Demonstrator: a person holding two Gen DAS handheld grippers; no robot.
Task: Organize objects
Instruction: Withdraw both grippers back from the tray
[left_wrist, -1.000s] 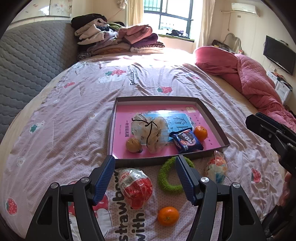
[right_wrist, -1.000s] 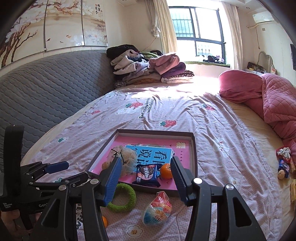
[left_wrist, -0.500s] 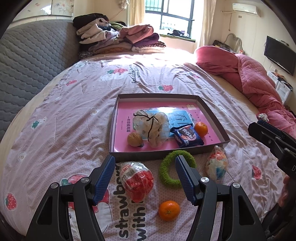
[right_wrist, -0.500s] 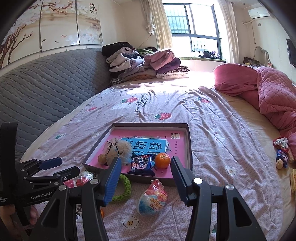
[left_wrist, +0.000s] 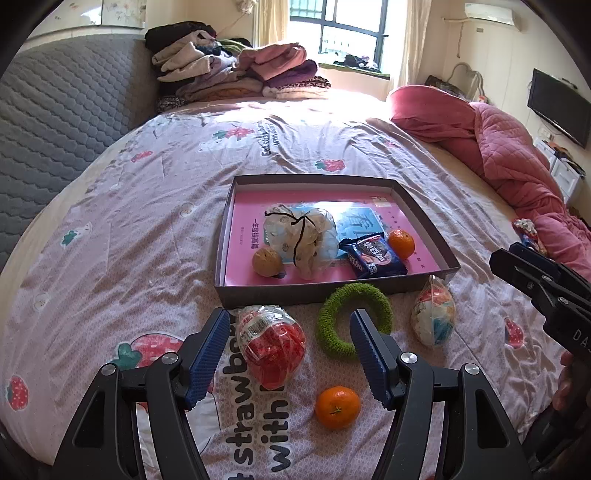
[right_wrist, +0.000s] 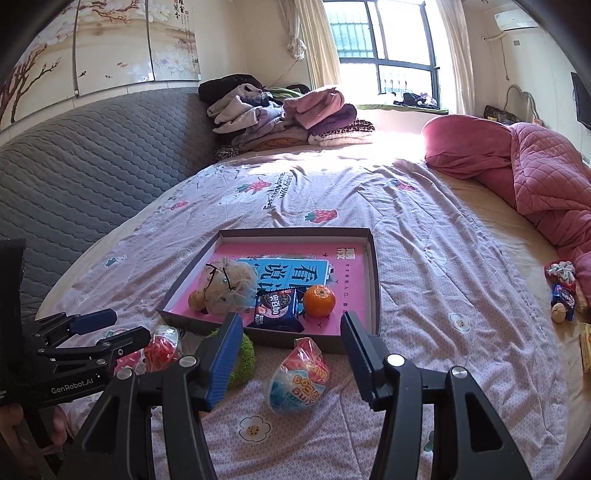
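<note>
We see a wide bed covered in a pale lilac strawberry-print bedspread (left_wrist: 155, 206), backed by a grey quilted padded headboard (right_wrist: 85, 162) under a painted blossom wall panel (right_wrist: 103, 40). Sunlight pours through a dark-framed barred window (right_wrist: 388, 55) with cream curtains (right_wrist: 321, 40), washing out the far bedding. A white wall air conditioner (left_wrist: 487, 13) and black flat television (left_wrist: 559, 105) hang on pale walls.

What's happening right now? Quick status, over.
Left gripper and right gripper open, empty. Snack bags, green ring, tangerine lie outside the box. Nothing in the way.
</note>
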